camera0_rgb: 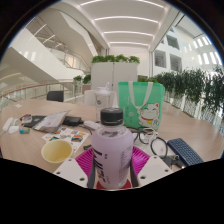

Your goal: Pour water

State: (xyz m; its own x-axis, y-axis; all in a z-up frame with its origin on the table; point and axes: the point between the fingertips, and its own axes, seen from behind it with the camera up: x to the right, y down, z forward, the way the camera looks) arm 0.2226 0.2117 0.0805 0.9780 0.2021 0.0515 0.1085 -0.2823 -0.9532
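A clear plastic bottle [111, 150] with a dark cap and a white-and-pink label stands upright between my fingers. Both magenta pads [86, 162] press against its sides, so my gripper [111, 168] is shut on it. A yellow cup [57, 152] sits on the wooden table [30, 145] just left of the bottle, open side up. The bottle's base is hidden below the fingers.
A green tote bag [141, 103] stands beyond the bottle. Eyeglasses [153, 141] and a dark keyboard [185, 152] lie to the right. Small items and a dark pouch [50, 122] lie to the left. Planters and a railing stand behind.
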